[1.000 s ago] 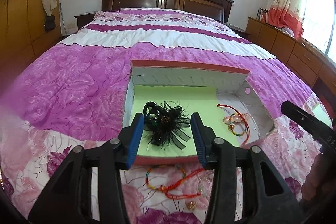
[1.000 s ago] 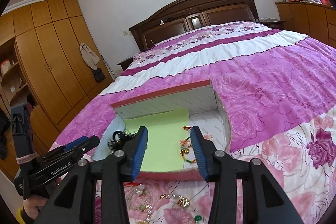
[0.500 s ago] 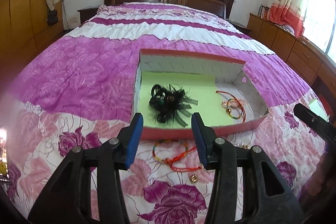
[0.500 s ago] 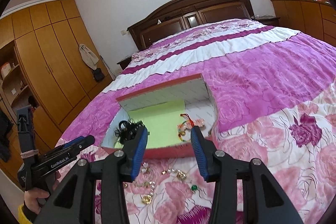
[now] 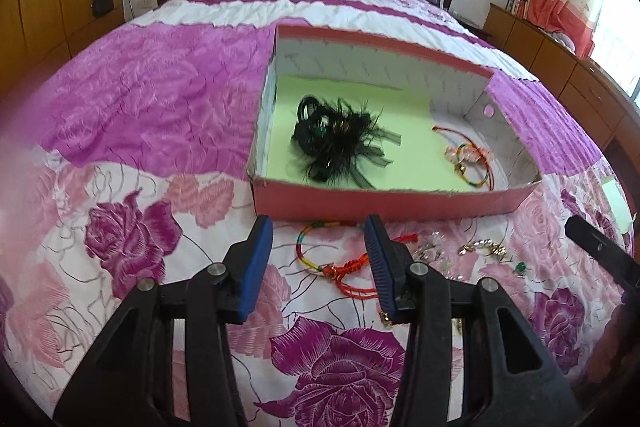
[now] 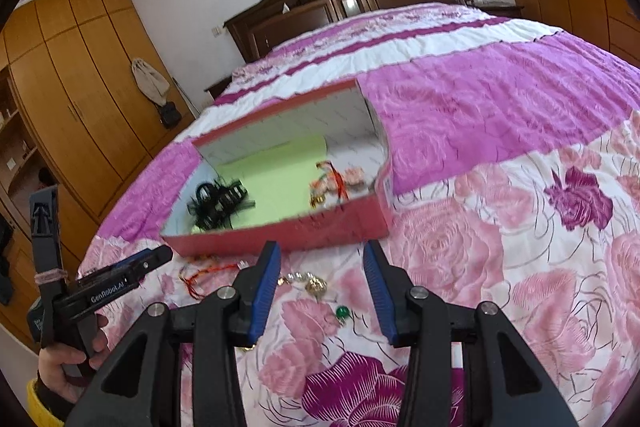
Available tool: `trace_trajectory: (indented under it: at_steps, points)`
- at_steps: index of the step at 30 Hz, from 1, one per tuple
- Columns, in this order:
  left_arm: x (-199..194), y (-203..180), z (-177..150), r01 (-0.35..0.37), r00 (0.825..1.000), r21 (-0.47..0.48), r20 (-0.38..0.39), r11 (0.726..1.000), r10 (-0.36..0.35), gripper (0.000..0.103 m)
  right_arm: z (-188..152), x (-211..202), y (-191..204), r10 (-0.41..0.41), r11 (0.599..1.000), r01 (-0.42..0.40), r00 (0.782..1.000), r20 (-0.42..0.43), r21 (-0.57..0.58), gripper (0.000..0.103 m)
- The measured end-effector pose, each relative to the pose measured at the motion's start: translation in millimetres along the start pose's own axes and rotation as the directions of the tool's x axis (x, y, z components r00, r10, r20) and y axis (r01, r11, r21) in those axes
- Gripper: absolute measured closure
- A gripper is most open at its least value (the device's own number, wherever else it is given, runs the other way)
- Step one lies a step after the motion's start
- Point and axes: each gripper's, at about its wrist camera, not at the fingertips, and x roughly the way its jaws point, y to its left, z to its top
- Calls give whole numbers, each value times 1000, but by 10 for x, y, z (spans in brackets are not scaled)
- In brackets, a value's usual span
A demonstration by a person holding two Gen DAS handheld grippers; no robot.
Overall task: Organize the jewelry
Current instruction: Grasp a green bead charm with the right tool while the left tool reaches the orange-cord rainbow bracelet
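- The left gripper (image 5: 318, 259) hovered over the bedspread (image 5: 132, 99) just short of the red box (image 5: 360, 203), its jaws wide apart and holding nothing.
- The right gripper (image 6: 322, 285) hung beside it, jaws equally wide and empty, above the loose pieces.
- Inside the box, a black feathered hair piece (image 5: 340, 143) lay on the green liner (image 5: 404, 119), and a few red-corded bracelets (image 5: 466, 157) sat well apart from it near the right wall.
- Outside, just in front of the box's near wall, lay a rainbow bracelet with red cord (image 5: 336, 259), partly between the left jaws; small gold trinkets (image 6: 312, 283) and a green bead (image 6: 343, 313) lay further right.
- Judged risk: the cord looked thin and limp on soft, yielding bedding, so closing jaws could pinch quilt fabric along with it, or slip off the cord entirely.
- The red cord trailed loosely; lifting one loop might drag neighbouring trinkets along or tangle them.
- The gold pieces and the bead were tiny; a wide blue pad (image 6: 262, 295) could nudge them into folds of the quilt, where the floral print would hide them.
- With both grippers close together, reaching for the same cluster could make them collide.
- Dropping a bracelet onto the feathers could snag it.
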Motion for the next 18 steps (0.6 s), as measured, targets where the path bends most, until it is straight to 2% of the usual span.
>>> trace_trajectory:
  at_steps: [8, 10, 15, 18]
  points:
    - [280, 75, -114, -22, 997, -24, -73, 999, 20, 66, -200, 157, -24, -24, 1000, 23, 996, -89, -8, 57]
    - [321, 93, -145, -28, 996, -29, -80, 999, 25, 70, -224, 172, -24, -25, 1000, 24, 995, -100, -9, 57]
    - [372, 115, -180, -45, 996, -35, -79, 998, 43, 87, -296, 241, -23, -33, 999, 30, 991, -132, -23, 57]
    - [391, 121, -189, -56, 996, -32, -78, 998, 54, 91, -326, 280, -10, -40, 999, 36, 988, -147, -35, 57]
